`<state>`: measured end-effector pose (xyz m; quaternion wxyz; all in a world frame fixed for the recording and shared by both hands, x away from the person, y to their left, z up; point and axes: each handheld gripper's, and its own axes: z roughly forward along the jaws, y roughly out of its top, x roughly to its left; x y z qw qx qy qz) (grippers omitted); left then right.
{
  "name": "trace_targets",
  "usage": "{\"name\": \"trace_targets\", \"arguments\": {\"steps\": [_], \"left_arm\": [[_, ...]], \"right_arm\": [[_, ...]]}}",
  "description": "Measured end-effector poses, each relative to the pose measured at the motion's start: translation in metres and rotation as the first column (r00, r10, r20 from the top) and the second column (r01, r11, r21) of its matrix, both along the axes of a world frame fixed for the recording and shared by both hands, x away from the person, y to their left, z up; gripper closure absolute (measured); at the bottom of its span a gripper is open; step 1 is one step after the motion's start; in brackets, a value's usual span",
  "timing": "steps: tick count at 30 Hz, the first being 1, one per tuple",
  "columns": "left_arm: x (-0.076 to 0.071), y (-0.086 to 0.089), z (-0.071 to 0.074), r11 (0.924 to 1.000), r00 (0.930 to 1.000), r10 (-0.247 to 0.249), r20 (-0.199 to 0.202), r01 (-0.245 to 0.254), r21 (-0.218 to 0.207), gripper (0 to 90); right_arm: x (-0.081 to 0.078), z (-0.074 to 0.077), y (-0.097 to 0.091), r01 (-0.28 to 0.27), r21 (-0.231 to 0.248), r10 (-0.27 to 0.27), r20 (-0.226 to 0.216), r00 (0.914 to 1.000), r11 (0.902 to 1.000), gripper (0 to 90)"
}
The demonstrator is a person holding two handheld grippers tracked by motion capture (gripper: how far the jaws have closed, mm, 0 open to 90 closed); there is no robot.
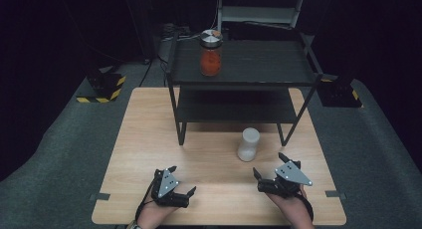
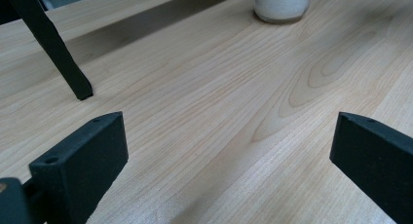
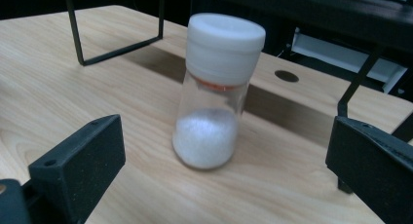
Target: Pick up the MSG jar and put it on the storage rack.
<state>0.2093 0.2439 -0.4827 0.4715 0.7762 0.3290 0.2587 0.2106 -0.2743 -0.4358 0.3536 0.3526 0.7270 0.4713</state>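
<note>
A small clear jar with a white lid (image 1: pixel 248 144) stands upright on the wooden table (image 1: pixel 149 139), partly filled with white powder (image 3: pixel 205 139). Its base (image 2: pixel 281 5) appears at the top of the left gripper view. A jar of orange-red contents with a metal lid (image 1: pixel 210 53) stands on the top shelf of a black rack (image 1: pixel 278 69). My right gripper (image 1: pixel 268 167) is open just short of the white jar, which lies ahead between its jaws without touching them. My left gripper (image 1: pixel 182 180) is open over bare wood near the front edge.
The black two-tier rack stands on the far half of the table; one leg (image 2: pixel 53 48) is close ahead of the left gripper and its frame (image 3: pixel 117 44) lies behind the white jar. Grey carpet (image 1: pixel 54 154) surrounds the table. A dark round hole (image 3: pixel 286 76) marks the tabletop.
</note>
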Motion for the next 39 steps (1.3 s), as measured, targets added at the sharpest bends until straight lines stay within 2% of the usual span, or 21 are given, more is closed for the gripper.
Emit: {"name": "trace_targets", "arguments": {"steps": [17, 39], "left_arm": [[0.001, 0.003, 0.0, 0.9999, 1.0, -0.008, -0.004, 0.008, -0.007, 0.7], [0.0, 0.005, -0.001, 0.9998, 0.9999, -0.014, -0.004, 0.014, -0.015, 0.7]], "right_arm": [[0.025, 0.012, 0.01, -0.02, 0.03, 0.02, 0.005, 0.9998, 0.9994, 0.8], [0.056, 0.008, 0.02, -0.036, 0.04, 0.037, -0.009, 0.9993, 0.9985, 3.4]]}}
